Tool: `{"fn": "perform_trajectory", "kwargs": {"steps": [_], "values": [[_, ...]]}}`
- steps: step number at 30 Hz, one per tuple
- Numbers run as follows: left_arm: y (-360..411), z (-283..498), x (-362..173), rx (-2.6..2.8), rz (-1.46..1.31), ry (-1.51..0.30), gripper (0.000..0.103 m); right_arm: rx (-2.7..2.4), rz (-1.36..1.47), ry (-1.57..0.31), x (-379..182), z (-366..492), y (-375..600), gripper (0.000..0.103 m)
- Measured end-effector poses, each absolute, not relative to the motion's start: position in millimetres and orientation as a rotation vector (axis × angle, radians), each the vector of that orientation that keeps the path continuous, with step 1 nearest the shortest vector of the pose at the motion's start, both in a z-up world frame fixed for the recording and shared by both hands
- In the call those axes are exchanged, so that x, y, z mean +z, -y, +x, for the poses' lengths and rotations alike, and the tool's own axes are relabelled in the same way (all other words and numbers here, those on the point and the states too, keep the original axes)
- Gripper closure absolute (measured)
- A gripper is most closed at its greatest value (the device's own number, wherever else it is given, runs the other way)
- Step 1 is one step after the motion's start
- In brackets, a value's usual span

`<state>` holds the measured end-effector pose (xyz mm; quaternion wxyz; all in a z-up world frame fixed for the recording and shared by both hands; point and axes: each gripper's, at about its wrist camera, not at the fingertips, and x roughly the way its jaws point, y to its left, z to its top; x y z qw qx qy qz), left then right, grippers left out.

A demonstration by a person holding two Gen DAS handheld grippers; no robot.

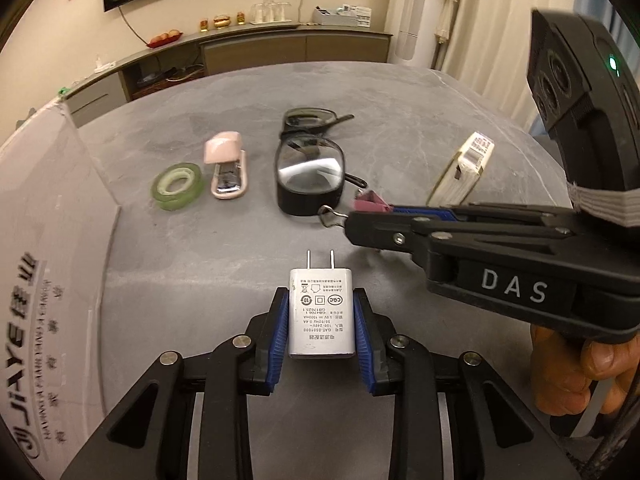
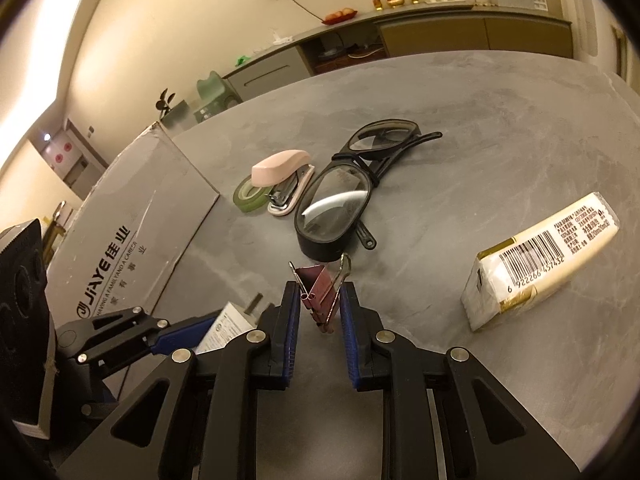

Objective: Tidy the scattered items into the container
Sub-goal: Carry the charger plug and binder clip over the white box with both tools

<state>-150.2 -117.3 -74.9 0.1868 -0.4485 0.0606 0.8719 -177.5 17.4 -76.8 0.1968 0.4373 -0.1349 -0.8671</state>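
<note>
Left hand-held gripper point(image 1: 321, 322) clamped on charger point(image 1: 321, 312), right hand-held gripper point(image 2: 320, 308) on binder clip point(image 2: 318, 292)

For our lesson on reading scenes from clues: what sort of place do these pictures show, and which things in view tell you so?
Probably a home living or dining room. A long sideboard against the wall carries a fruit dish and upturned glasses, curtains hang at the right, and everyday clutter lies on a grey table.

- On the table point(image 1: 400, 92), the glasses point(image 1: 310, 168) lie at the centre.
- The stapler point(image 1: 227, 166) is at their 9 o'clock, with the tape roll point(image 1: 177, 186) just beyond it.
- The tissue pack point(image 1: 464, 170) sits at 3 o'clock.
- The charger point(image 1: 322, 312) is at 6 o'clock, and the binder clip point(image 2: 320, 294) at 5.
- The box point(image 1: 48, 240) stands far out at 9 o'clock.
</note>
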Motion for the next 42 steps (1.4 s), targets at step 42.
{"fn": "perform_trajectory", "kwargs": {"steps": [42], "values": [[173.2, -39.2, 55.5, 2.763, -1.032, -0.154, 0.071, -2.423, 0.960, 0.257, 16.2, -55.7, 36.6, 0.082]]}}
